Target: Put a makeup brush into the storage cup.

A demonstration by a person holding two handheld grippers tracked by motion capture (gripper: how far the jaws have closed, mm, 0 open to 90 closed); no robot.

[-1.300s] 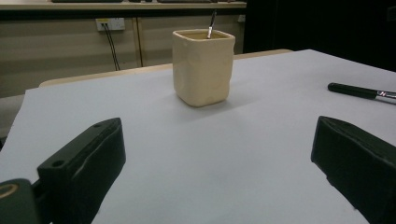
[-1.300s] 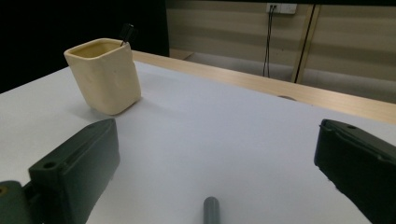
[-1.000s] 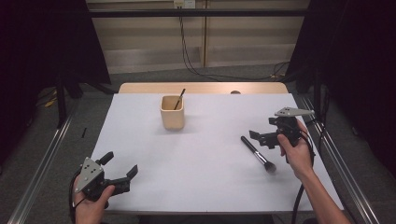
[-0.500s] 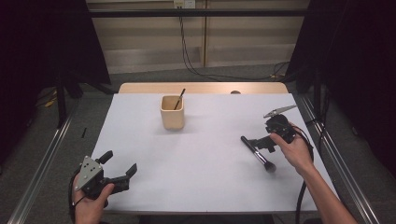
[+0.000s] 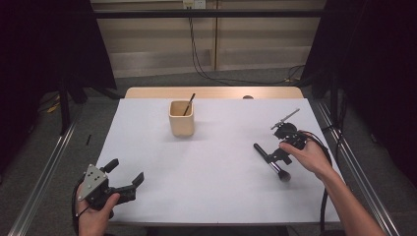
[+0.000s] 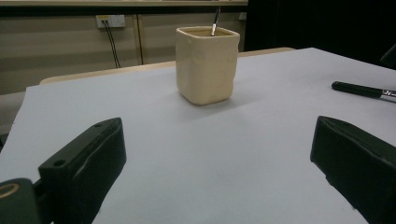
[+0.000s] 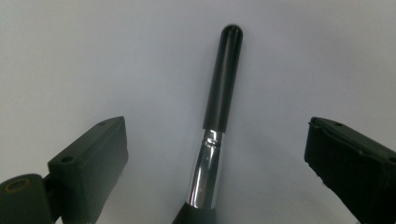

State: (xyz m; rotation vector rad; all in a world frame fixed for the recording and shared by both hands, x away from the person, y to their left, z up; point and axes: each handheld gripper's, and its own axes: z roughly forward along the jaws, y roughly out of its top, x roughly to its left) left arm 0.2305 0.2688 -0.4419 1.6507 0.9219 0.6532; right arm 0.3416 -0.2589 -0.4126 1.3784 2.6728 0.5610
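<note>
- The right gripper [image 5: 275, 156] hung over the makeup brush [image 5: 271, 161] at about four o'clock on the table [image 5: 211, 177], jaws apart and pointing down. In the right gripper view the brush [image 7: 211, 154] lay between the two black jaws, touched by neither; I judged this a line-up for a grasp.
- The brush lay flat on the white table cover, its rounded handle end toward ten o'clock and its bristle head toward the near right edge. It had a slim glossy black handle, a bright silver ferrule and a darker, wider part below that, cut off at the frame's bottom.
- The jaws straddled the ferrule, near the middle of the brush, probably so it would lift level rather than tip.
- The beige cup [image 5: 181, 118] stood upright toward twelve o'clock, well apart from the brush, with a thin dark stick [image 5: 189, 104] leaning inside. It seemed the likely place for the brush.
- The left gripper [image 5: 127, 178] rested low at seven o'clock, jaws wide apart and holding nothing, facing the cup [image 6: 207, 64], apparently parked out of the way.
</note>
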